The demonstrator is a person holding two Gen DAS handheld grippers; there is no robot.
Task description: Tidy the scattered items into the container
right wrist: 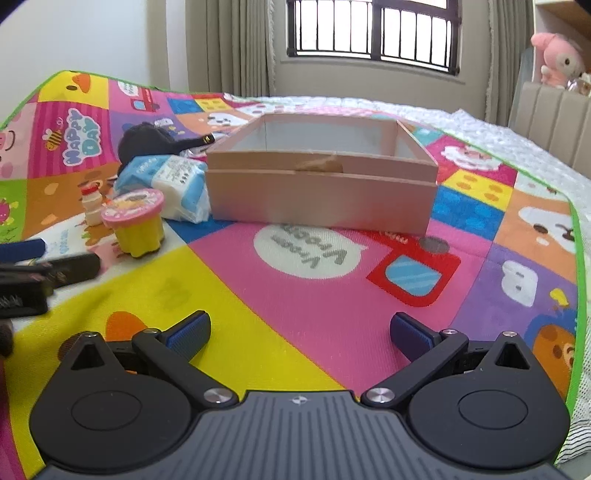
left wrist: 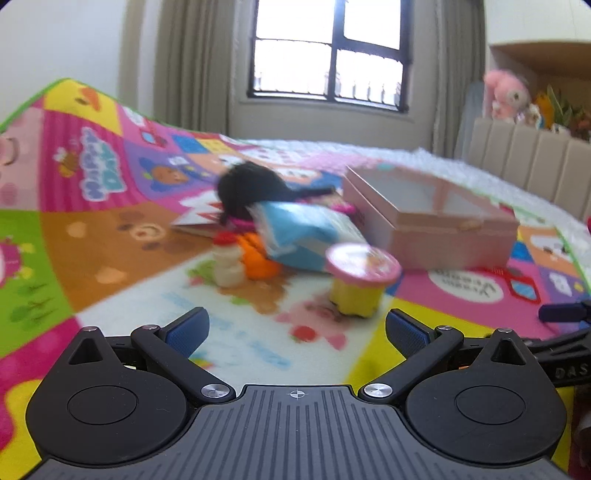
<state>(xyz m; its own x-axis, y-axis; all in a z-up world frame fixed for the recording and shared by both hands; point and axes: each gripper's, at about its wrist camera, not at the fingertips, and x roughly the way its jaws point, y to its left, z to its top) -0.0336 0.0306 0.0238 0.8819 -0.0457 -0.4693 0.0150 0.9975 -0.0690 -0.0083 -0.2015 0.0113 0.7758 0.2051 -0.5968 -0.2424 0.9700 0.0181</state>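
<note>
An open pink box (right wrist: 317,192) (left wrist: 443,225) stands on a colourful play mat (right wrist: 295,295), empty as far as I can see. To its left lies a pile: a yellow cup with a pink lid (right wrist: 137,223) (left wrist: 360,278), a blue and white packet (right wrist: 173,181) (left wrist: 303,232), a small white bottle with a red cap (right wrist: 91,205) (left wrist: 227,264), an orange item (left wrist: 256,260) and a black furry thing (right wrist: 147,142) (left wrist: 251,190). My left gripper (left wrist: 295,330) is open, short of the cup. My right gripper (right wrist: 300,334) is open over bare mat in front of the box.
The mat covers a bed with a beige padded headboard (right wrist: 554,110) at the right. Pink plush toys (right wrist: 559,57) sit on a shelf behind it. A window (right wrist: 373,29) and curtains are at the back. The left gripper's body (right wrist: 37,273) shows at the right view's left edge.
</note>
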